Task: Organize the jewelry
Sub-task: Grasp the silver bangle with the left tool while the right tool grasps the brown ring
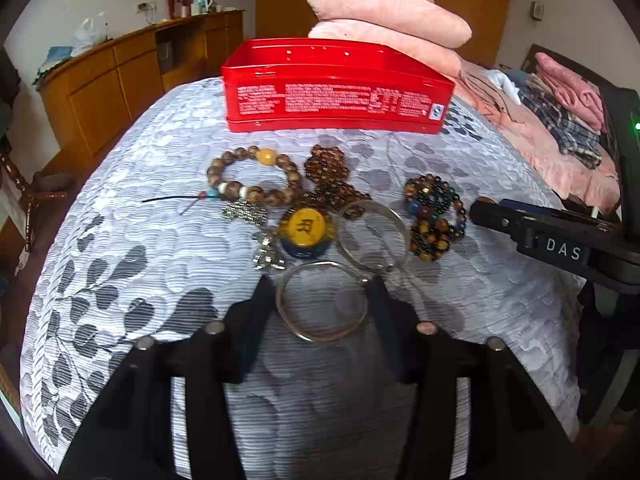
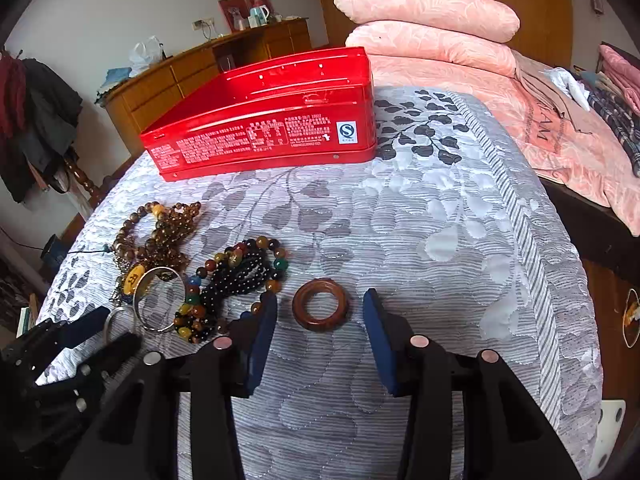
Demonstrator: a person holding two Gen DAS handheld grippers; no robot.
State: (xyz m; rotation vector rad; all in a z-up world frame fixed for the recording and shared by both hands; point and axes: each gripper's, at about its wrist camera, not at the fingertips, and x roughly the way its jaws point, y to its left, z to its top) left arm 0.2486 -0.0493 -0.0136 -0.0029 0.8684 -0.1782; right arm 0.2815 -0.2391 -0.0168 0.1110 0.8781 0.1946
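Observation:
A silver bangle [image 1: 304, 334] lies on the grey leaf-patterned quilt [image 1: 160, 264], and my left gripper [image 1: 321, 282] is shut on it, a pad against each side. Just beyond it lie a second silver bangle [image 1: 372, 236], a yellow pendant [image 1: 306, 228], a wooden bead bracelet [image 1: 252, 176], a brown bead strand [image 1: 328, 176] and a multicoloured bead bracelet [image 1: 434, 216]. A brown wooden ring [image 2: 320, 306] lies flat between the fingers of my right gripper [image 2: 320, 295], which is open with a gap on both sides. An open red tin [image 2: 260, 132] stands behind the jewelry.
Pink pillows [image 1: 384, 16] are stacked behind the tin. A pink blanket [image 2: 560, 132] and folded clothes lie to the right. A wooden cabinet [image 1: 120, 80] stands past the bed's left edge. The quilt right of the wooden ring is bare.

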